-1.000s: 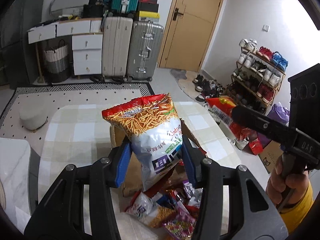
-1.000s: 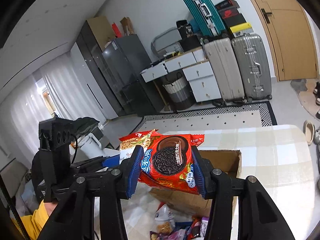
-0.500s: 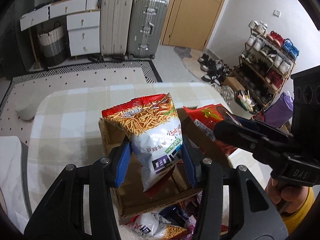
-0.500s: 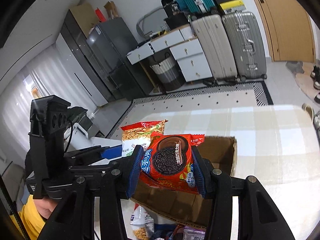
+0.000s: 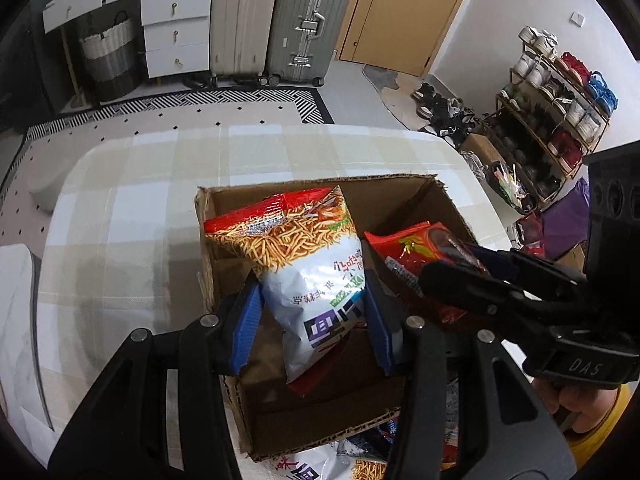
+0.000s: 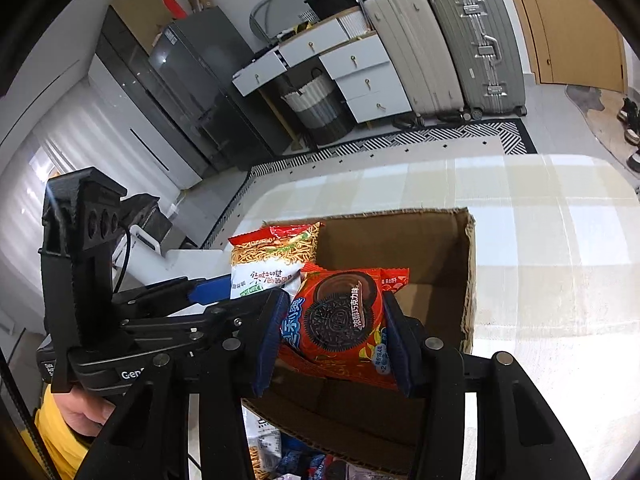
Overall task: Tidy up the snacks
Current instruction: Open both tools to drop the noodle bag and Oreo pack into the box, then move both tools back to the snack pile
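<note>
Now, from the left wrist view, the left tool (image 5: 312,316) has come down over the cardboard box (image 5: 224,208) on the desk (image 5: 120,216), pinching the noodle snack bag (image 5: 308,276), which a second ago hung well above it. Its lower end sits inside the box already.

From the right wrist view, the right tool (image 6: 334,344) (pressed onto the cookie pack (image 6: 340,320)) has dropped alongside. Both look ready for release; more snacks (image 6: 296,460) lie loose in front.
</note>
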### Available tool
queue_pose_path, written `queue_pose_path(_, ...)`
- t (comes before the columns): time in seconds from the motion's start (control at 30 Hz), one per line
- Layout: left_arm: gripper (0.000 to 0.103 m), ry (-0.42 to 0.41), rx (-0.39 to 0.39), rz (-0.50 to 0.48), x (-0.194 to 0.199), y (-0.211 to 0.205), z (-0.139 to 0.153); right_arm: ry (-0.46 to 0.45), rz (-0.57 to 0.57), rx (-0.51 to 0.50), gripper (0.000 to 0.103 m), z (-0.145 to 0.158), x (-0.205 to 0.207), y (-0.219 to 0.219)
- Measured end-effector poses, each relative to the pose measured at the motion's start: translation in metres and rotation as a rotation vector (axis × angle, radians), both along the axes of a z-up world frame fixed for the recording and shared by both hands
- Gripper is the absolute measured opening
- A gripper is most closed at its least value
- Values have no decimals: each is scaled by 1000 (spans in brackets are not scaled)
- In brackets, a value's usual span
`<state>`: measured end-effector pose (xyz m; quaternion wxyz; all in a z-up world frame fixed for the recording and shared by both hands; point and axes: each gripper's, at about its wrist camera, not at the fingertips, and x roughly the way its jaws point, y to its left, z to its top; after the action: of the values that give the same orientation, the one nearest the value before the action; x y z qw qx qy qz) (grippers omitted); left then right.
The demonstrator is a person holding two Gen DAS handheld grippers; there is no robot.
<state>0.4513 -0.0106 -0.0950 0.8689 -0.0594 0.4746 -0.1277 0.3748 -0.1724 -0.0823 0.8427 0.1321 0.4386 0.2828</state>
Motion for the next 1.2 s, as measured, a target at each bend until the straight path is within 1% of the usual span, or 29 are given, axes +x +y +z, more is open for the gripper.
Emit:
queue_pose_path(0.1,45,11,11,-11,5,2,-12,1,-4,-23,48,-4,1,2)
queue_pose_path(0.2,45,26,17,-16,7,1,-21,9,-8,-26,48,-6,1,2)
queue_pose_path(0.37,45,29,24,-22,-4,2,-24,15,-7,-41,48,-4,-3,5)
queue_pose_path(0.53,45,20,44,-20,-25,2,-11,22,-25,-61,48,-4,0,5)
queue_pose_path(0.63,49,10,50,-17,-33,4,-6,19,-27,-54,50,-3,-2,4)
queue_pose_path(0.7,54,2,60,-14,-40,3,-1,13,-31,-62,51,-2,-4,4)
queue_pose_path(0.83,57,-18,70,-4,-56,6,12,-7,-25,-77,54,8,-13,7)
queue_pose_path(0.93,59,-45,71,0,-73,9,24,-29,-25,-63,54,18,-23,6)
queue_pose_path(1.03,65,-83,93,7,-92,11,41,-49,-34,-46,54,31,-37,2)
queue_pose_path(1.17,78,-134,101,24,-120,13,64,-81,-32,-36,55,51,-60,-1)
queue_pose_path(1.2,78,-144,101,27,-127,14,70,-96,-34,-36,58,57,-67,-1)
